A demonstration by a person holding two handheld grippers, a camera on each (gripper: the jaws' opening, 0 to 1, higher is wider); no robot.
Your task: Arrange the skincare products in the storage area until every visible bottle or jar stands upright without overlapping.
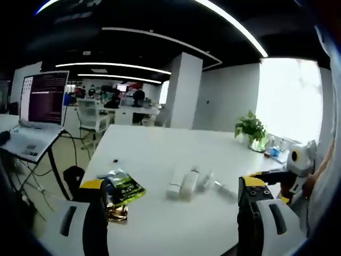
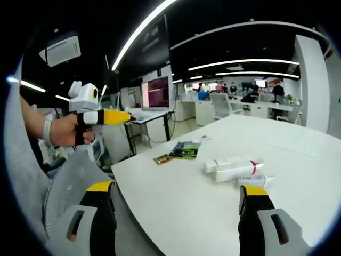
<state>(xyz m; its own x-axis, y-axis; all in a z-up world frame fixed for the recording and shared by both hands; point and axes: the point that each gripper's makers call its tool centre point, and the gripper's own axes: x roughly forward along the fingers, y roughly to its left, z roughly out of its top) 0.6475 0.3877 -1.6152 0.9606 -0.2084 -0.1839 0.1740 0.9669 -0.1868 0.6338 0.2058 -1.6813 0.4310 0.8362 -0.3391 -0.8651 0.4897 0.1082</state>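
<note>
Several white skincare bottles and tubes (image 1: 189, 182) lie on their sides in a tight cluster on the white table (image 1: 160, 149); the right gripper view shows them too (image 2: 234, 168), one with a red band. My left gripper (image 1: 173, 216) hangs over the near table edge, open and empty, short of the cluster. My right gripper (image 2: 178, 216) is also open with nothing between its jaws, near the table edge with the bottles just ahead on the right. The right gripper (image 1: 290, 170) shows at the right edge of the left gripper view. A hand holds the left gripper (image 2: 106, 117) in the air off the table.
A green packet (image 1: 125, 188) and a small gold item (image 1: 116, 213) lie near the table's corner, also in the right gripper view as the packet (image 2: 185, 149). A laptop (image 1: 42, 98) stands on a side stand with cables. A potted plant (image 1: 250, 128) sits at the far edge.
</note>
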